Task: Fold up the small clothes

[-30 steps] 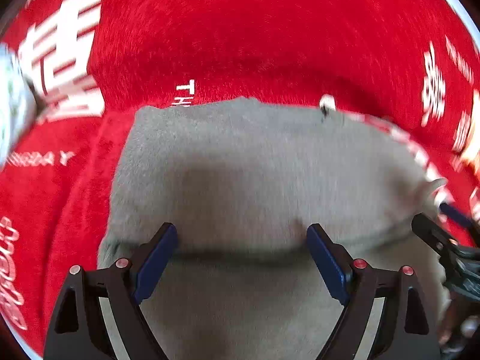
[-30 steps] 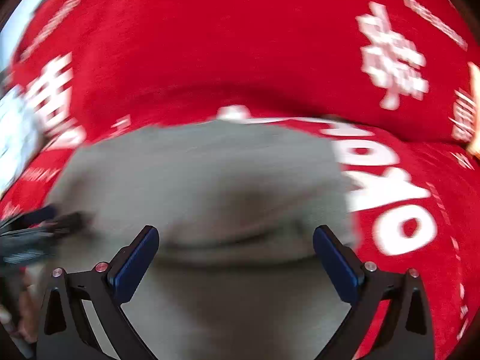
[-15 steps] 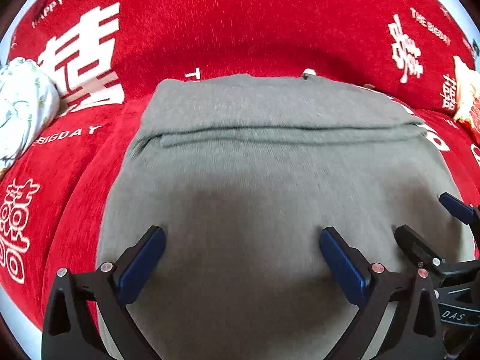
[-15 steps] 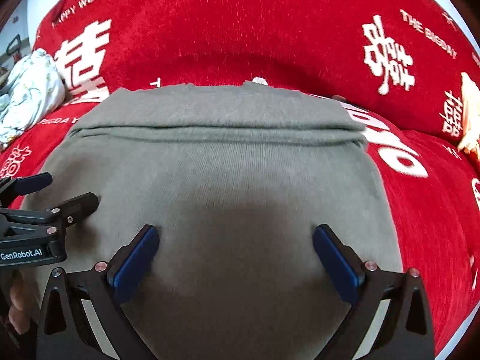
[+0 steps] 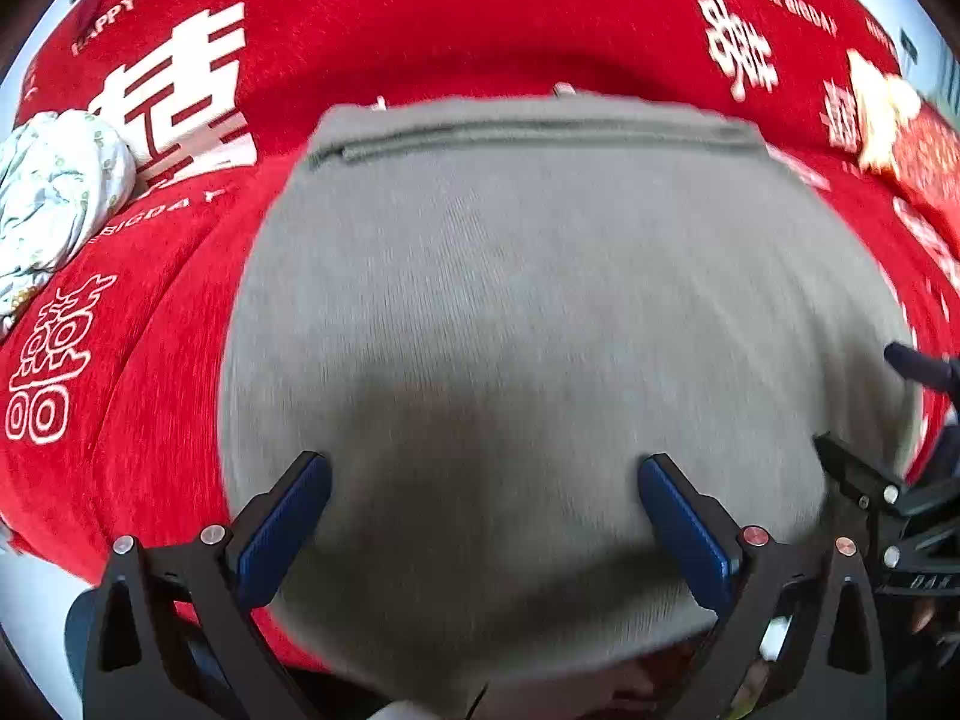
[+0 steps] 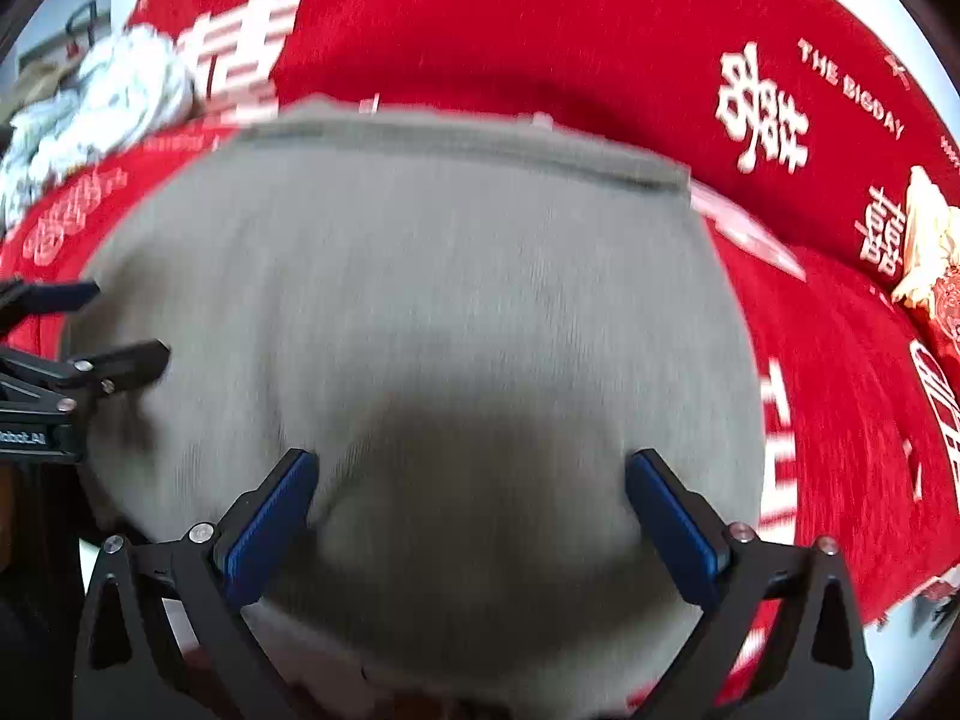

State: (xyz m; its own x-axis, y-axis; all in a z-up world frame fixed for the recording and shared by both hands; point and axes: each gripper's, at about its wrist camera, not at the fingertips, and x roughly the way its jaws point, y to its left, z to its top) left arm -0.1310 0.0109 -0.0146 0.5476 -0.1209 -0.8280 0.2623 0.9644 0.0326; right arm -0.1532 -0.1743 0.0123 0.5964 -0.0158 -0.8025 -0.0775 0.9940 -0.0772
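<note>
A grey knitted garment (image 5: 540,300) lies flat on a red cloth (image 5: 420,18), with a folded band along its far edge. My left gripper (image 5: 483,504) hovers over its near left part, open, blue pads wide apart and nothing between them. My right gripper (image 6: 471,501) is open in the same way over the near right part of the garment (image 6: 432,300). Each gripper shows at the edge of the other's view: the right one (image 5: 888,450) and the left one (image 6: 90,330). The garment's near edge hangs past the cloth's front.
The red cloth (image 6: 540,30) bears white characters and lettering. A crumpled pale patterned cloth (image 5: 54,198) lies at the far left, also in the right wrist view (image 6: 102,114). A cream and red object (image 6: 930,240) sits at the right.
Both grippers have drawn back toward the near edge of the garment. The fold line that lay between the pads now lies far up the view, with flat grey cloth beneath them.
</note>
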